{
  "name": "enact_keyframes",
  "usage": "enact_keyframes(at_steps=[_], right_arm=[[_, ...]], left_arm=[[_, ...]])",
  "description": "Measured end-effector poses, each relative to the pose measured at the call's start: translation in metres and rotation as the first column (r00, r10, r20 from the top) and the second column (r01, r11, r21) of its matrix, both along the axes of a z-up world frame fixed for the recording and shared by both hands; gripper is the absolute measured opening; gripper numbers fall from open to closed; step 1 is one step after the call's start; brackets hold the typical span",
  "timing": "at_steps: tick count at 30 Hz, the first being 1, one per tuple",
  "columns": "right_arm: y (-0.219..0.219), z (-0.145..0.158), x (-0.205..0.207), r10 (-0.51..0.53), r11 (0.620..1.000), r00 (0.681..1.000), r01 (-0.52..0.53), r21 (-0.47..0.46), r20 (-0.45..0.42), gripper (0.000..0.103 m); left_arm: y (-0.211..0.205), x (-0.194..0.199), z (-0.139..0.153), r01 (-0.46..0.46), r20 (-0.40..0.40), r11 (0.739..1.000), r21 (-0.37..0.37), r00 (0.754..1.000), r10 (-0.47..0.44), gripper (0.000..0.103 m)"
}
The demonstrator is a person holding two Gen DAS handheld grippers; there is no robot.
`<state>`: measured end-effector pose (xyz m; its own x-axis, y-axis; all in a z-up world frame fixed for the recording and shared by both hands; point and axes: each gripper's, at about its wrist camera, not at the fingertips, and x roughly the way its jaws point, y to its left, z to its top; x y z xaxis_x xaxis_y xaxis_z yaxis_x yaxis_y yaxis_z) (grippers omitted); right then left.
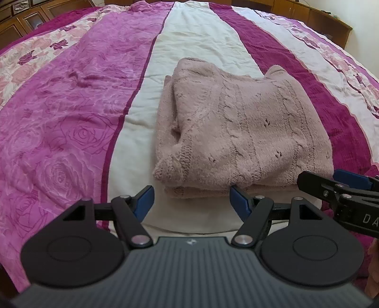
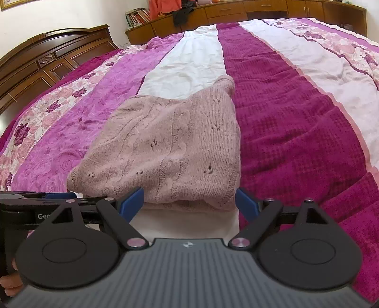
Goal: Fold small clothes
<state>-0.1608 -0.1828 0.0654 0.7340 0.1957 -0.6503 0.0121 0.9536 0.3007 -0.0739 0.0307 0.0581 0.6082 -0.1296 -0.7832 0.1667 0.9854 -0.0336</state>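
Here a dusty-pink knitted sweater (image 1: 241, 132) lies folded into a thick, roughly square stack on the bed, resting mostly on the cream stripe (image 1: 196, 47) of a striped bedspread (image 1: 61, 113) and reaching at its right side onto the dark magenta stripe (image 2: 284, 123). Its cable pattern and small eyelet holes face up, and the layered folded edges show along the near side. The left claw (image 1: 191, 201) sits just in front of the sweater's near edge with its blue-tipped fingers (image 1: 144, 201) spread wide and nothing between them; the right one of the pair is at the sweater's lower edge, though contact cannot be judged. The right claw (image 2: 189, 203) is likewise spread wide and empty, low at the near right corner of the stack, its two blue fingers (image 2: 246, 206) flanking that corner, and whether they touch the knit is not clear. In the left wrist view the right claw enters from the right just beside the sweater's near right corner; in the right wrist view the left claw shows at the left edge, beside the near left part of the sweater. A bit of the person's hand (image 2: 9, 284) appears at the lower left of the right wrist view. Beyond the bed stand a carved wooden headboard (image 2: 47, 61) and a low wooden cabinet (image 2: 236, 14) with books (image 2: 137, 16) on it.
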Motion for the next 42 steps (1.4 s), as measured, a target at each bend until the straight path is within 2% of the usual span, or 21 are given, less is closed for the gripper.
enact_keyframes(at_steps=[42], right_arm=[[0.0006,-0.0027,0.0012,-0.001,1.0,1.0,0.001,0.005,-0.011,0.09]], left_arm=[[0.0012,-0.0006,-0.0029,-0.004,-0.022,1.0,0.004,1.0,0.004,0.072]])
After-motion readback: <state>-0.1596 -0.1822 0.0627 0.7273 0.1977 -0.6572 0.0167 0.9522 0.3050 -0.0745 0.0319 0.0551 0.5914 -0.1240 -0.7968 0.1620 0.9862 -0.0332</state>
